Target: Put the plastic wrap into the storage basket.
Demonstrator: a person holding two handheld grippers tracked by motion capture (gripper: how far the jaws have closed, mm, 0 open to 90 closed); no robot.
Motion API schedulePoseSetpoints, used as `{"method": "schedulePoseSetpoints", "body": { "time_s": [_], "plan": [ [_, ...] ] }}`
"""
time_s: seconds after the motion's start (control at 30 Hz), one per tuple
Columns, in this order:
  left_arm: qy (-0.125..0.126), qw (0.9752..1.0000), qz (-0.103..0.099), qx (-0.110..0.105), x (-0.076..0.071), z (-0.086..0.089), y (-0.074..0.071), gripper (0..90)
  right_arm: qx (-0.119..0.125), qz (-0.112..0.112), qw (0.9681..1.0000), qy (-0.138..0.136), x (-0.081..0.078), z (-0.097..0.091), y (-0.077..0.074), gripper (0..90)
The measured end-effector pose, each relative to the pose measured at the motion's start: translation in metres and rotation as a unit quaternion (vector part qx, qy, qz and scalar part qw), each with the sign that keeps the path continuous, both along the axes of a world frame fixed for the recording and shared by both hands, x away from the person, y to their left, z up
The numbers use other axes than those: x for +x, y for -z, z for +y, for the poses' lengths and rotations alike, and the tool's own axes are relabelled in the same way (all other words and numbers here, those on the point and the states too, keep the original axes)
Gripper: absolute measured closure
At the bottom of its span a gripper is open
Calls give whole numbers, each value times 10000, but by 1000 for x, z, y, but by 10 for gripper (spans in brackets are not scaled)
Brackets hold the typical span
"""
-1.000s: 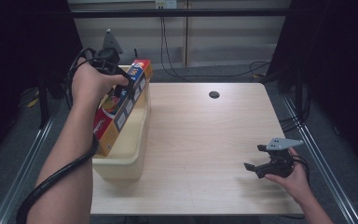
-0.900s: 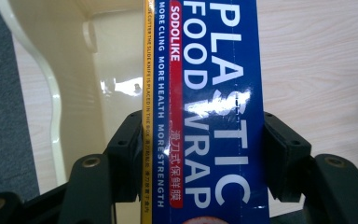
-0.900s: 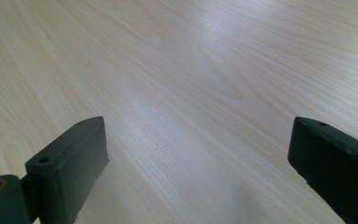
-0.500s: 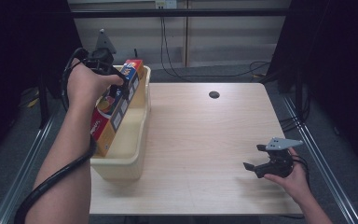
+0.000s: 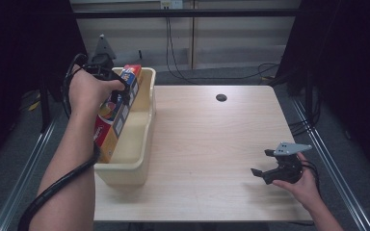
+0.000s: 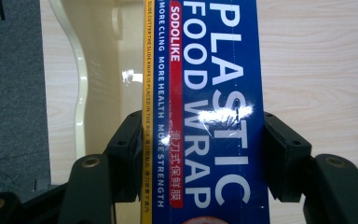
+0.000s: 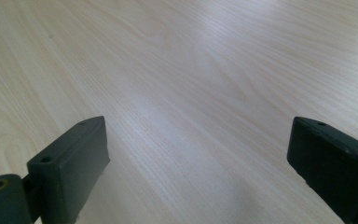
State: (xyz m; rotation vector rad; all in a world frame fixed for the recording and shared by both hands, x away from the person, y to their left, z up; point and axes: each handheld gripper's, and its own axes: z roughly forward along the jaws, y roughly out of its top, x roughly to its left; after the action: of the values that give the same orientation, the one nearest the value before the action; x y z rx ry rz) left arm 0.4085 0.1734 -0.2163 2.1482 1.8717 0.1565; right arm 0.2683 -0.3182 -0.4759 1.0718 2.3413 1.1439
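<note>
Between the earlier picture and this one, my left hand (image 5: 90, 91) and the plastic wrap box (image 5: 116, 111) it carried had shifted a little toward the near end of the cream plastic tub (image 5: 144, 120), while my right hand (image 5: 302, 184) had stayed where it was on the wooden table (image 5: 207, 144).

At this moment I held the left gripper (image 5: 121, 92) clamped across the box, its two black pads pressed against the box's long sides. From the left gripper view, the left gripper (image 6: 200, 154) gripped the blue face of the plastic wrap box (image 6: 209, 93), with white lettering running along it and a yellow edge strip on one side. Below the box lay the pale inside of the tub (image 6: 98, 70), and wood grain showed beyond the tub's far wall.

Seen from the high view, the box stood tilted in the tub, its lower end down inside near the tub's near end and its upper end raised over the tub's far rim. The tub sat along the left edge of the table.

Well apart from the tub, toward the table's near right corner, the right gripper (image 5: 265, 168) rested low over the wood with its jaws spread wide and nothing between them. The right gripper view confirmed it: right gripper (image 7: 200, 154) open over bare tabletop (image 7: 177, 70).

A small dark hole (image 5: 221, 97) marked the table's far side, right of the tub.
</note>
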Motion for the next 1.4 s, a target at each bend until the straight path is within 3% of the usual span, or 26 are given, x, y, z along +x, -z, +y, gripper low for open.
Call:
{"method": "schedulePoseSetpoints", "body": {
  "time_s": [0.3, 0.4, 0.63, 0.73, 0.83, 1.4],
  "plan": [
    [-109, 9999, 92, 58, 1, -1, 9, 407, -12, 13, 10000, -43, 1, 2, 1, 51],
    [-189, 9997, 161, -28, 3, -2, 15, 407, -22, 13, 10000, -39, 1, 2, 1, 49],
    [-220, 9994, 256, -102, 7, -7, 30, 407, 0, -9, 10000, -25, 1, 2, 1, 48],
    [-116, 9995, 282, -90, 8, -7, 35, 406, -5, 14, 10000, -51, 1, 2, 1, 47],
    [-220, 9992, 306, -129, 8, -8, 40, 407, -10, -19, 10000, -75, 1, 2, 1, 47],
    [-243, 9984, 472, -179, 8, -7, 59, 405, -2, -18, 10000, -49, 1, 2, 1, 47]
  ]
}}
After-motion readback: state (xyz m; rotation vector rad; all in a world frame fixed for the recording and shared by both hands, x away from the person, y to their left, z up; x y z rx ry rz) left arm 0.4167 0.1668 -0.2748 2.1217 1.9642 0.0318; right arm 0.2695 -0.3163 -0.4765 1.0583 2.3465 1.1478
